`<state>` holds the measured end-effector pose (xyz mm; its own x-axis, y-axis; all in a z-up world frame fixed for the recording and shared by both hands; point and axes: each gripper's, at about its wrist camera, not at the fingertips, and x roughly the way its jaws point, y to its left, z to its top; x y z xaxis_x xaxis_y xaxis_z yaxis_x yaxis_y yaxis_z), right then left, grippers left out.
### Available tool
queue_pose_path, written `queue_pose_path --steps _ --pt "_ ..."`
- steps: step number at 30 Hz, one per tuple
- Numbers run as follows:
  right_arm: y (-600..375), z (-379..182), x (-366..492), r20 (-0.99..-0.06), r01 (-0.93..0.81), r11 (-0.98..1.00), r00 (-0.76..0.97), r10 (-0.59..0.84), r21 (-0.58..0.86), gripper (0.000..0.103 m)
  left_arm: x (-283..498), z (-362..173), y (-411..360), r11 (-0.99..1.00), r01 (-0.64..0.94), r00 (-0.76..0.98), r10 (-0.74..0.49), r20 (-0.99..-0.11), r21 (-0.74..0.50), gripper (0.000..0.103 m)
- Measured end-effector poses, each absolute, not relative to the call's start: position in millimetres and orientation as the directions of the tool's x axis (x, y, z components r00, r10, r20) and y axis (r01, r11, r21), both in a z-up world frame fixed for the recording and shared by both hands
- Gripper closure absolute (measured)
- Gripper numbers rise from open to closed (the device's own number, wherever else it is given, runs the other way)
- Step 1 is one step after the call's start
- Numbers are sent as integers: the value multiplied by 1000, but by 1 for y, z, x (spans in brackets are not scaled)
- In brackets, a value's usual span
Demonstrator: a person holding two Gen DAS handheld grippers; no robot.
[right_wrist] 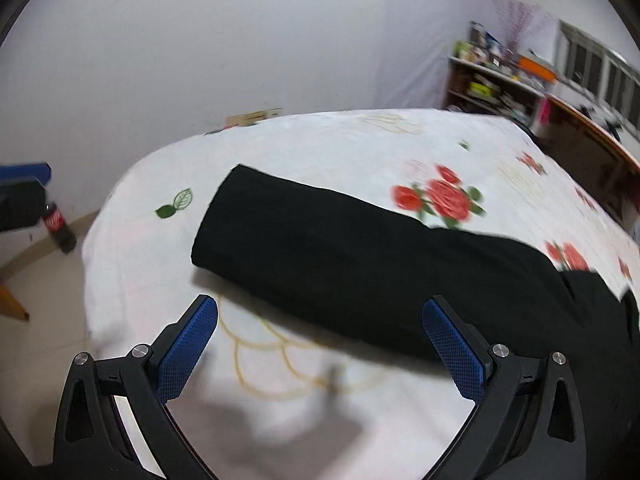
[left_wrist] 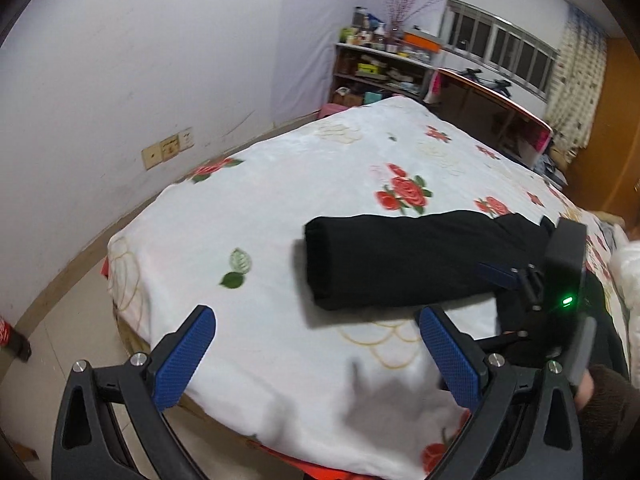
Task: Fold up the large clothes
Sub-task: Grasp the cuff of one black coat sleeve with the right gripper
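Note:
A black garment (left_wrist: 400,258) lies folded in a long band across the white floral bedspread (left_wrist: 280,184). My left gripper (left_wrist: 316,354) is open and empty, hovering over the bed's near corner, short of the garment's left end. The right gripper's body (left_wrist: 560,264) shows at the garment's right part in the left wrist view. In the right wrist view the garment (right_wrist: 340,264) stretches from centre to lower right. My right gripper (right_wrist: 320,344) is open and empty, just in front of the garment's near edge.
The bed (right_wrist: 340,140) stands beside a pale wall with sockets (left_wrist: 168,148). A cluttered shelf (left_wrist: 380,68) and a desk (left_wrist: 496,108) stand beyond the bed. A cola bottle (right_wrist: 60,228) stands on the floor at the left.

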<state>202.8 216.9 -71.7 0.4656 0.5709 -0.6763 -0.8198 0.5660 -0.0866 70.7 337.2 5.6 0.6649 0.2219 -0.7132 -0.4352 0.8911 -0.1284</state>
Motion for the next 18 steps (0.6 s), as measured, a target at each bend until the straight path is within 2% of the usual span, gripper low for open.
queue_pose_path --steps 5,13,15,17,18 --pt "253 -94 204 -692 -850 513 440 572 -117 1 68 -8 359 867 -478 638 232 -734 -142 0" --pt "292 -132 203 -695 -861 441 480 536 -255 1 68 -20 378 838 -519 625 239 -744 -167 0" --pt "298 -136 201 -682 -853 432 502 532 -292 6 68 -22 380 834 -529 618 252 -745 -157 0" --pt "302 -137 206 -676 -843 448 518 525 -298 28 69 -23 381 835 -529 615 254 -747 -151 0" --pt "302 -135 211 -677 -843 461 512 528 -277 31 70 -23 381 835 -527 615 246 -749 -159 0"
